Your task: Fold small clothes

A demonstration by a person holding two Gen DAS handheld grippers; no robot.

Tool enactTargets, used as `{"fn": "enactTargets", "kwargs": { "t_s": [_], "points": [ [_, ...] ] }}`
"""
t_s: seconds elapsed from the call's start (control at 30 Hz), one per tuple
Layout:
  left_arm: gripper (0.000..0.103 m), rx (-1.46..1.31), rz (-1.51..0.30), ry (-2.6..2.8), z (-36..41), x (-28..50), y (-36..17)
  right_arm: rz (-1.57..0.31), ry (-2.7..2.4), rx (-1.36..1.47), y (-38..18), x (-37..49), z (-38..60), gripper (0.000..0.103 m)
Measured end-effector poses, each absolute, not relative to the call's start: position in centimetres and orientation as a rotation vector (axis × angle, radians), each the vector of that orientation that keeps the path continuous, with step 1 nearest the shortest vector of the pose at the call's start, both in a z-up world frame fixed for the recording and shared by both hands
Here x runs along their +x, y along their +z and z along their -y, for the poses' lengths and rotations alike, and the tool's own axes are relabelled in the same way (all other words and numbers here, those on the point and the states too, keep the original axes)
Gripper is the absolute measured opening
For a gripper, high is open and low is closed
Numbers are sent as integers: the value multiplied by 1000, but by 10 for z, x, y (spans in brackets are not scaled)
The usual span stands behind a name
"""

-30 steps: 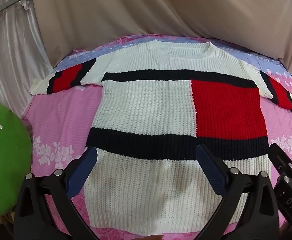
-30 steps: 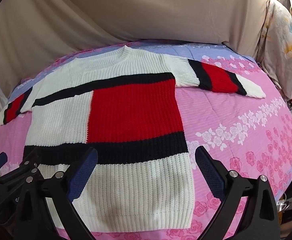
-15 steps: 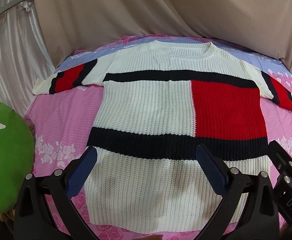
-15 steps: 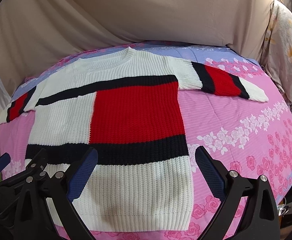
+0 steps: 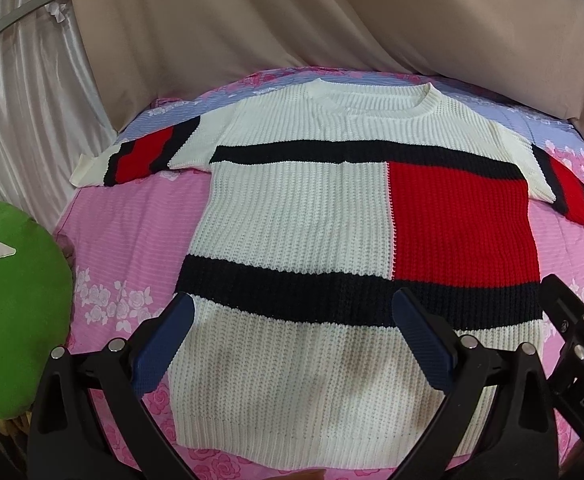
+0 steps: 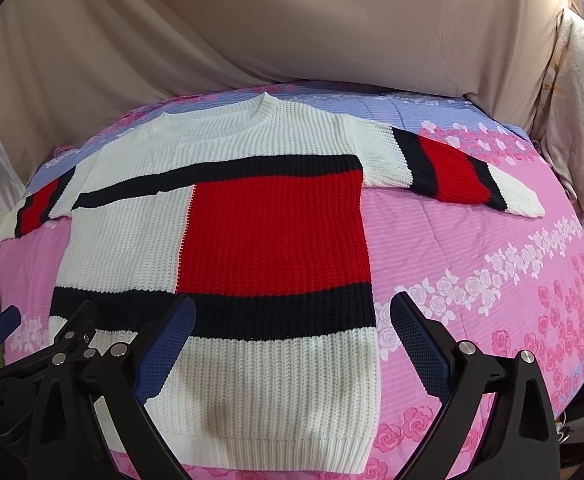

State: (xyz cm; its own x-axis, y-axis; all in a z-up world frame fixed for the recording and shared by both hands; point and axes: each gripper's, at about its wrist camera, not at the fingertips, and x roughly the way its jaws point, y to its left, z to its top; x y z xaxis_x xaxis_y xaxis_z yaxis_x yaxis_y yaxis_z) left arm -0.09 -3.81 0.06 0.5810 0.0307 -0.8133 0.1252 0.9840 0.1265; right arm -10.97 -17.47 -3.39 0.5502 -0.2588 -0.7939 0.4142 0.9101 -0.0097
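Observation:
A knit sweater (image 5: 304,220), white with navy bands and a red block, lies flat and face up on the pink floral bedspread (image 5: 108,248), sleeves spread to both sides. It also shows in the right wrist view (image 6: 268,232). My left gripper (image 5: 292,320) is open and empty, above the sweater's lower white part near the hem. My right gripper (image 6: 288,320) is open and empty, above the sweater's lower right part. The left gripper's body shows at the lower left of the right wrist view (image 6: 32,360); the right gripper's body shows at the right edge of the left wrist view (image 5: 576,340).
A green cushion (image 5: 16,312) lies at the bed's left edge. A beige sheet (image 5: 292,16) hangs behind the bed, with a white curtain (image 5: 32,92) at the left. Floral cloth (image 6: 576,92) hangs at the right. The bedspread's pink area (image 6: 492,264) spreads right of the sweater.
Both grippers have drawn back and up a little, so the sweater sits slightly farther and its hem shows more. Both stay open.

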Motion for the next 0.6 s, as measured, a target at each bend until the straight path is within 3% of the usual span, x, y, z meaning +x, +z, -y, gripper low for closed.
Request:
{"fn": "enactTargets", "kwargs": {
  "t_s": [0.6],
  "points": [
    [97,156,-951,-30,48,4,5,-908,-380,166,-25,-99,184,96]
  ]
}}
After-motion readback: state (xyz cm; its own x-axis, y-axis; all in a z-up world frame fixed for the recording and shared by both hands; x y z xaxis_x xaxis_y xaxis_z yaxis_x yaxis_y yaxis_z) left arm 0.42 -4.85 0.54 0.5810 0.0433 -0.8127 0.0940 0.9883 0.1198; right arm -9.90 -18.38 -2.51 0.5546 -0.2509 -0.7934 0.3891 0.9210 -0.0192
